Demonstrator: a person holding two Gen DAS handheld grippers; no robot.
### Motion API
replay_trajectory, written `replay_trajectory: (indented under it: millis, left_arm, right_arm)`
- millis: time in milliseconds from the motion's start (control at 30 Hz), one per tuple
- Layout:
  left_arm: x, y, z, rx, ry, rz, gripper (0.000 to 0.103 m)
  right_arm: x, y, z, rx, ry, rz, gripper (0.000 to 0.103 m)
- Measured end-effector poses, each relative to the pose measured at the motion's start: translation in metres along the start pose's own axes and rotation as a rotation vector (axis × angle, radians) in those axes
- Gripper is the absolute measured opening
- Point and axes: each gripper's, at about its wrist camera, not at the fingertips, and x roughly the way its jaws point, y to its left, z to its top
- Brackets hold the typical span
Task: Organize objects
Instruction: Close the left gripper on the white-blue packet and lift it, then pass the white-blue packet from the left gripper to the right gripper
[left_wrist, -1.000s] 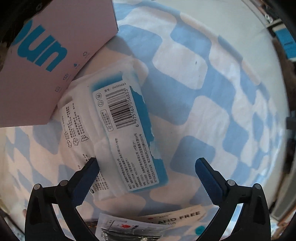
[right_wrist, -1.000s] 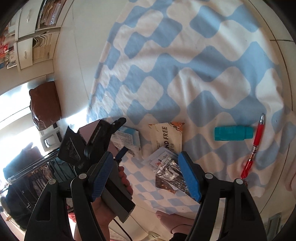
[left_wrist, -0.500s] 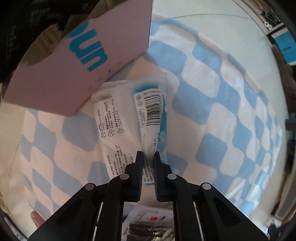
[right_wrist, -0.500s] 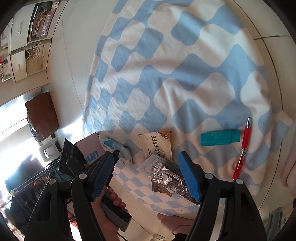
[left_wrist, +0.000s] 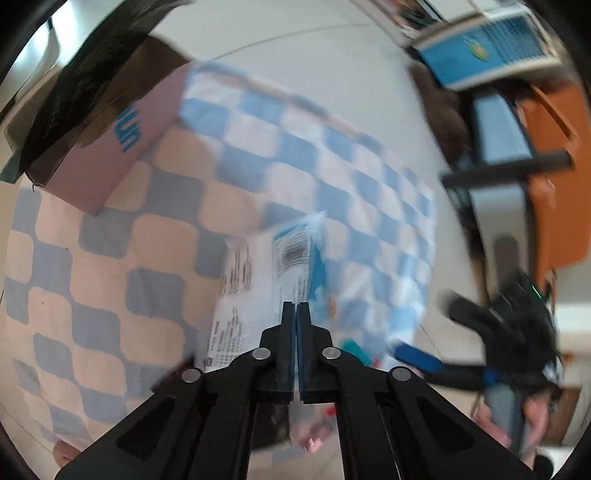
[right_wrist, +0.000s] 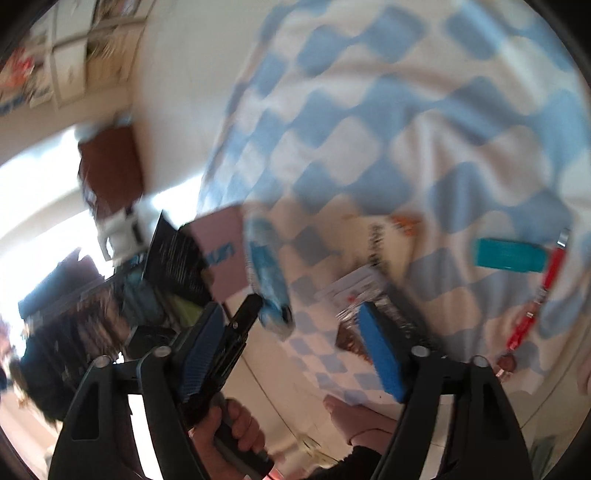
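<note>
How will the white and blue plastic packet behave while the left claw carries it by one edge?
The white and blue plastic packet looks soft, so it probably sags. The shut left claw pinches only its edge, so it may swing. Its smooth film might slip.

free: wide bare stretch of checkered cloth (right_wrist: 424, 122) far side | blocked: pink box (left_wrist: 125, 147) far-left; snack packets (right_wrist: 373, 295), teal case (right_wrist: 509, 254), red pen (right_wrist: 535, 302) crowd near edge | beside cloth: brown stool (right_wrist: 110, 166), probably, view blurred
</note>
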Motion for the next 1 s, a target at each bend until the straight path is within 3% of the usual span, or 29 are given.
replay_trajectory:
  millis: [133, 167, 300, 367, 500, 533, 633, 700, 800, 867, 933, 1000]
  left_arm:
    - [-0.013, -0.006, -0.018, 0.102, 0.077, -0.007, 0.0]
    - [-0.011, -0.004, -0.022, 0.206, 0.144, -0.004, 0.0]
    - [-0.049, 0.009, -0.049, 0.212, 0.184, 0.088, 0.0]
    - [-0.054, 0.019, -0.054, 0.165, 0.217, 0.105, 0.0]
    - [-0.08, 0.029, -0.056, -0.028, 0.307, 0.115, 0.0]
    - [-0.093, 0.03, -0.056, -0.084, 0.309, 0.11, 0.009]
    - [-0.137, 0.02, -0.052, -0.104, 0.253, 0.06, 0.055]
    - [-0.167, 0.007, -0.044, 0.015, 0.205, 0.035, 0.056]
    - [-0.202, -0.016, -0.025, 0.199, 0.111, 0.067, 0.056]
    - [-0.219, -0.023, -0.006, 0.215, 0.054, 0.031, 0.056]
    - [-0.236, -0.022, 0.011, 0.175, 0.014, -0.047, 0.056]
    - [-0.254, -0.015, 0.025, 0.14, -0.027, -0.06, 0.056]
  right_arm:
    - [0.031, 0.0, -0.011, -0.012, 0.045, -0.059, 0.092]
    - [0.045, -0.008, -0.015, 0.001, 0.083, -0.093, 0.092]
    - [0.065, -0.043, -0.026, 0.109, 0.101, -0.141, 0.091]
    - [0.065, -0.059, -0.029, 0.159, 0.076, -0.139, 0.091]
    - [0.072, -0.066, -0.022, 0.142, 0.066, -0.194, 0.091]
    - [0.075, -0.063, -0.018, 0.127, 0.063, -0.212, 0.091]
    - [0.09, -0.05, -0.012, 0.081, 0.039, -0.302, 0.091]
    - [0.105, -0.04, -0.009, 0.049, 0.032, -0.383, 0.09]
    - [0.134, -0.029, -0.012, 0.017, 0.021, -0.5, 0.087]
    - [0.154, -0.029, -0.016, -0.008, 0.008, -0.629, 0.08]
    - [0.162, -0.022, -0.021, -0.036, -0.025, -0.69, 0.078]
    - [0.165, -0.016, -0.024, -0.037, 0.0, -0.657, 0.059]
